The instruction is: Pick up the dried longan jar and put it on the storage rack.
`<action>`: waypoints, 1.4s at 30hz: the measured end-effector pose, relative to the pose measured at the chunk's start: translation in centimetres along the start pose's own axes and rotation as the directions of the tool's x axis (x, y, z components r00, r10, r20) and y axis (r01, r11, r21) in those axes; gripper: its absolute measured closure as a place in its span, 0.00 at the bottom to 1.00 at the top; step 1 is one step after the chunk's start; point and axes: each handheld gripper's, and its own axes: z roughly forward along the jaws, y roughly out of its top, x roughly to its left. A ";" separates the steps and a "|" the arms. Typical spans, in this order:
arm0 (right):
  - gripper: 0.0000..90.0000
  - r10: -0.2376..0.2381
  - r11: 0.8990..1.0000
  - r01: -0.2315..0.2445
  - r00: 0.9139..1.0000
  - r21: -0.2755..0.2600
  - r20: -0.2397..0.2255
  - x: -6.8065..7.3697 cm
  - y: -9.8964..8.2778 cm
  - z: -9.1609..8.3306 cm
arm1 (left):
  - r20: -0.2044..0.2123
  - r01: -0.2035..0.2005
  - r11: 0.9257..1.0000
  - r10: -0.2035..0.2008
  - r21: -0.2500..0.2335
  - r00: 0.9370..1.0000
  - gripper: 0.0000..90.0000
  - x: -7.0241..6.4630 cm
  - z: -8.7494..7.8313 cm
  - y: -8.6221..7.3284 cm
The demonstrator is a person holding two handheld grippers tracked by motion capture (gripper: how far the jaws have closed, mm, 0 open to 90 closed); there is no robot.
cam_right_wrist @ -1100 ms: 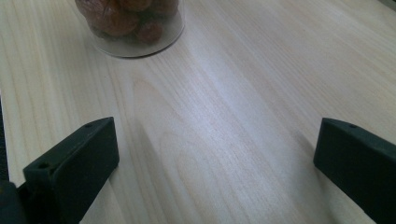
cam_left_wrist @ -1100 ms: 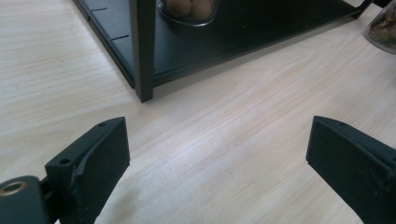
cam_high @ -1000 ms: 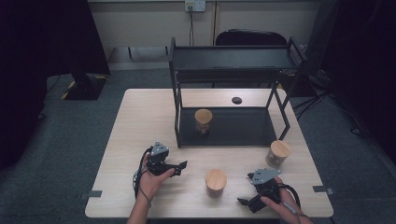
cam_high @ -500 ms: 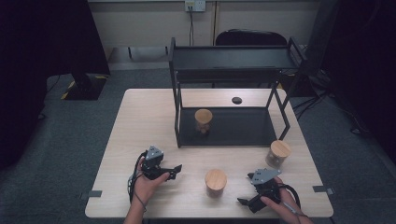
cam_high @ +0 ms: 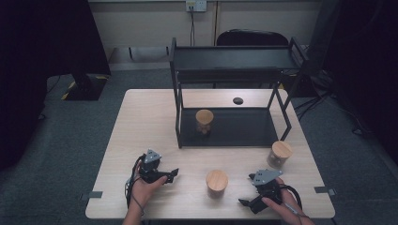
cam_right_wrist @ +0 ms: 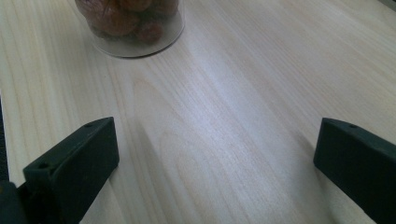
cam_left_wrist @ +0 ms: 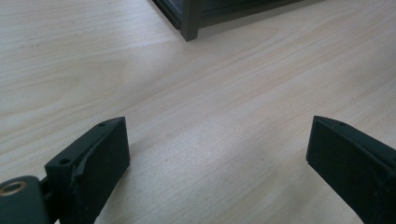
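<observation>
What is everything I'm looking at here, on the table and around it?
Table: one, pale wood, centre of the high view.
Shelf rack: one, black metal, two levels, on the far half of the table.
Jars: three, clear with wooden lids; one on the rack's bottom shelf, one by the rack's front right leg, one near the front edge between the grippers.
Small dark disc: one, black, on the table behind the rack.
Chair: one, black, beyond the table.
Wall socket: one, white, on the far wall.
Left gripper: black, jaws open, empty.
Right gripper: black, jaws open, empty.
</observation>
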 end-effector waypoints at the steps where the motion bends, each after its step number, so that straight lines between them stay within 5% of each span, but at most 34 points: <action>1: 0.00 0.000 1.000 0.000 1.000 0.000 0.000 0.0 0.0 0.0 | -0.003 -0.001 1.000 0.001 0.002 1.000 0.06 0.0 0.0 0.0; 20: 0.00 0.000 1.000 0.000 1.000 0.000 0.000 0.0 0.0 0.0 | -0.059 -0.046 0.998 0.049 0.052 0.997 0.05 0.0 -0.6 -0.6; 36: 0.00 -0.002 1.000 0.002 1.000 0.000 -0.001 0.0 0.0 0.0 | -0.041 -0.048 0.997 0.050 0.058 0.998 0.01 0.1 -0.8 -0.8; 42: 0.00 -0.002 1.000 0.002 1.000 0.000 -0.001 0.0 0.0 0.0 | -0.068 -0.107 0.990 0.113 0.090 0.991 0.00 -0.4 -0.6 -0.9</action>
